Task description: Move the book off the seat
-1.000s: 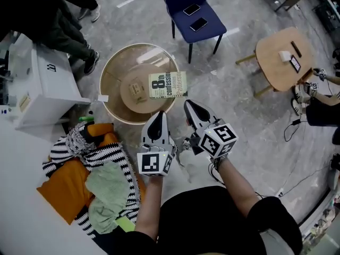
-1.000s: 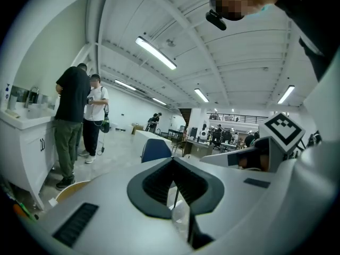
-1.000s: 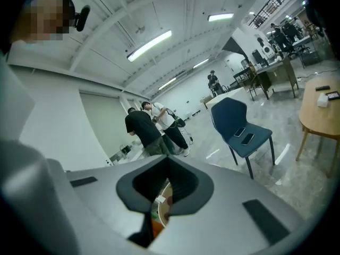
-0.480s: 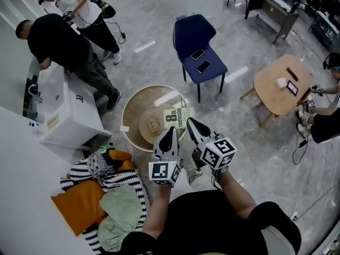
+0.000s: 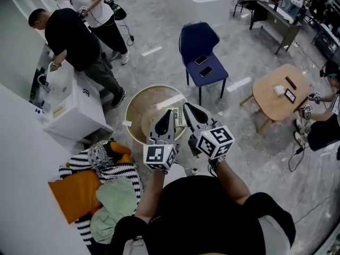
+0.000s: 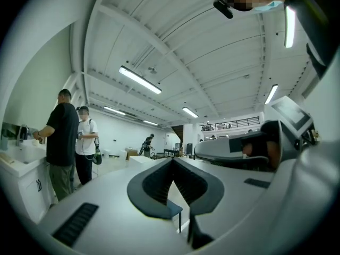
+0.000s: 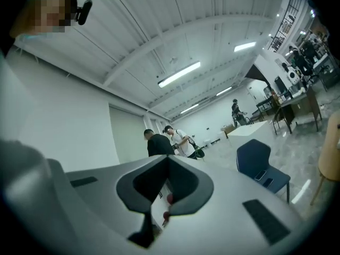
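Note:
The book [image 5: 178, 117], with a green and white cover, lies on the round wooden seat [image 5: 144, 109]. In the head view only a strip of it shows between my two grippers. My left gripper [image 5: 165, 115] and right gripper [image 5: 188, 109] are held side by side high above the seat, both pointing about level across the room. Neither touches the book. The left gripper [image 6: 172, 162] has its jaws together with nothing between them. The right gripper [image 7: 167, 160] is likewise shut and empty. Neither gripper view shows the book or the seat.
A blue chair [image 5: 204, 64] with two phones on it stands beyond the seat. A round wooden table [image 5: 278, 92] is at the right. Two people [image 5: 79, 31] stand at a white cabinet [image 5: 71, 108] on the left. A pile of clothes [image 5: 98, 190] lies near my left side.
Both grippers have risen well above the seat, still shut. In the head view they now cover most of the book, and more of the room shows.

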The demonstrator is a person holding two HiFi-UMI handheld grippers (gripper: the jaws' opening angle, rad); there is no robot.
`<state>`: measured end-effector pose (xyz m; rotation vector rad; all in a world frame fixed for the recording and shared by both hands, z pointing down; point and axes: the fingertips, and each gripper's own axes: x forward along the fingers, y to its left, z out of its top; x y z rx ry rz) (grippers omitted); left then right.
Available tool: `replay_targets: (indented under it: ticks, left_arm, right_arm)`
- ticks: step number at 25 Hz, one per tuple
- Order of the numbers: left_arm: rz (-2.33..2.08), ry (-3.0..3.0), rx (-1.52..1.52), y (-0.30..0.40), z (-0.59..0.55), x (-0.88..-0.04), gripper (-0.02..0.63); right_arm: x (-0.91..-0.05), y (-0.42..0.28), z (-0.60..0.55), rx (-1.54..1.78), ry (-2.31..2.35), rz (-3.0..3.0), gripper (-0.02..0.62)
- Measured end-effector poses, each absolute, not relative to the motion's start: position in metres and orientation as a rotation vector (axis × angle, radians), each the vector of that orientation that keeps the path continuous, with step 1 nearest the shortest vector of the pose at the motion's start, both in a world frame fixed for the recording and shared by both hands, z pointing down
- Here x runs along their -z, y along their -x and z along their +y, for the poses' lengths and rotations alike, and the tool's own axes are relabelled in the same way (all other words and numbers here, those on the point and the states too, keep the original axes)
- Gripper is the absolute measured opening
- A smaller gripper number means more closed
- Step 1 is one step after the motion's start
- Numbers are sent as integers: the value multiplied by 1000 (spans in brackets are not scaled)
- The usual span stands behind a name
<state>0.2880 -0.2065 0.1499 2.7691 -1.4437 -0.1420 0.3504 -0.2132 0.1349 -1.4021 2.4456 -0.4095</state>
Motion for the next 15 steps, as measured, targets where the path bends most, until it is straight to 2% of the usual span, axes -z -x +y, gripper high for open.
replay_targets:
  ticks: [7,15]
  left_arm:
    - [-1488,-2765,211,-269,-201,-121,9]
    - [-1420,-2848,190,-285,-193,-109,9]
  right_arm:
    - [-93,-345,-202,251,1374,2474,15]
    - [-92,-341,-200,245,1389,2476,15]
